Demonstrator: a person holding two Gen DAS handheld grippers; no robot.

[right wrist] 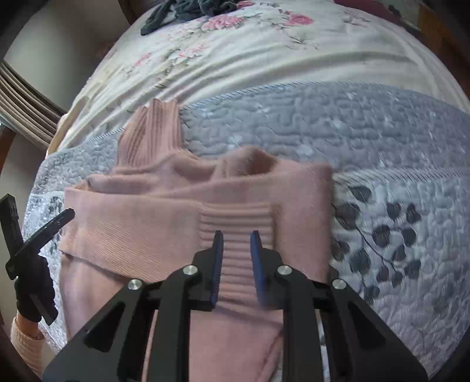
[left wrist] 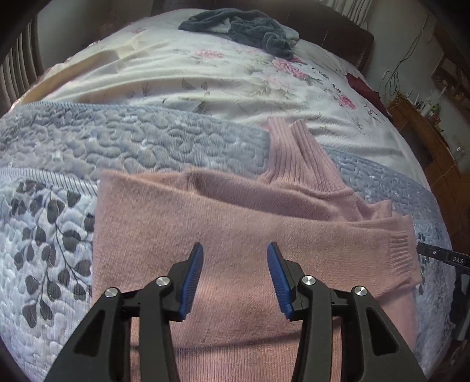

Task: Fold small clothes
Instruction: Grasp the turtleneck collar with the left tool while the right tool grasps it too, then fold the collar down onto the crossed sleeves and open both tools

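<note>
A pink turtleneck sweater (left wrist: 235,217) lies flat on the grey quilt (left wrist: 117,138), its ribbed collar (left wrist: 293,152) pointing up the bed. One sleeve is folded across the body, and its ribbed cuff (right wrist: 238,220) lies on top. My left gripper (left wrist: 235,246) hovers open over the sweater's body with nothing between its fingers. My right gripper (right wrist: 236,233) stands partly open just over the cuff, its blue pads either side of the ribbing and the right pad blurred. The other sleeve's cuff (left wrist: 402,249) lies at the sweater's right edge. In the right wrist view the left gripper (right wrist: 38,232) shows at the far left, held by a gloved hand (right wrist: 32,296).
A dark grey garment (left wrist: 243,26) is heaped near the head of the bed on the floral sheet (left wrist: 235,79). A dark red cloth (left wrist: 361,85) lies at the bed's right edge, and a wooden cabinet (left wrist: 426,141) stands beyond it. Leaf-patterned quilt (right wrist: 382,235) spreads around the sweater.
</note>
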